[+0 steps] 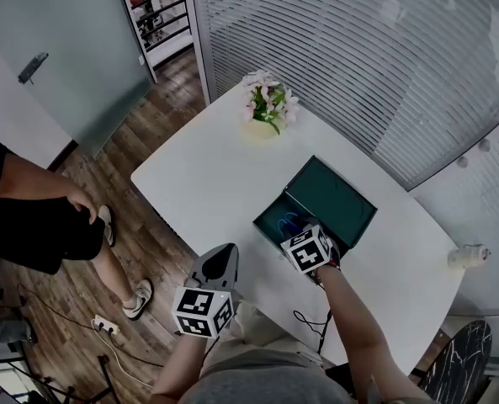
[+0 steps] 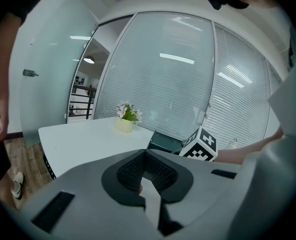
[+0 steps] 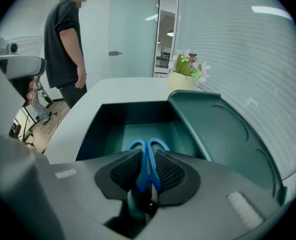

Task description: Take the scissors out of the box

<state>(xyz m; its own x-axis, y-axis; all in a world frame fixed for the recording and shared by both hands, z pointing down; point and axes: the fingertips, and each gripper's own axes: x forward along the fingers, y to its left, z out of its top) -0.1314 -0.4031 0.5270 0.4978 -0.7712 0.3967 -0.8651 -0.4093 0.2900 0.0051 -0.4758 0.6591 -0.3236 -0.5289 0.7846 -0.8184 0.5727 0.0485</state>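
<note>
A dark green box lies open on the white table, its lid folded back to the right. Blue-handled scissors lie inside, their loops just visible from the head view. My right gripper reaches down into the box, and its pads press on the blue handles from both sides. Its marker cube hovers over the box's near edge. My left gripper hangs off the table's near-left edge, shut and holding nothing, well apart from the box.
A pot of pink flowers stands at the table's far end. A person stands on the wood floor to the left. A small white object lies at the table's right end. A power strip lies on the floor.
</note>
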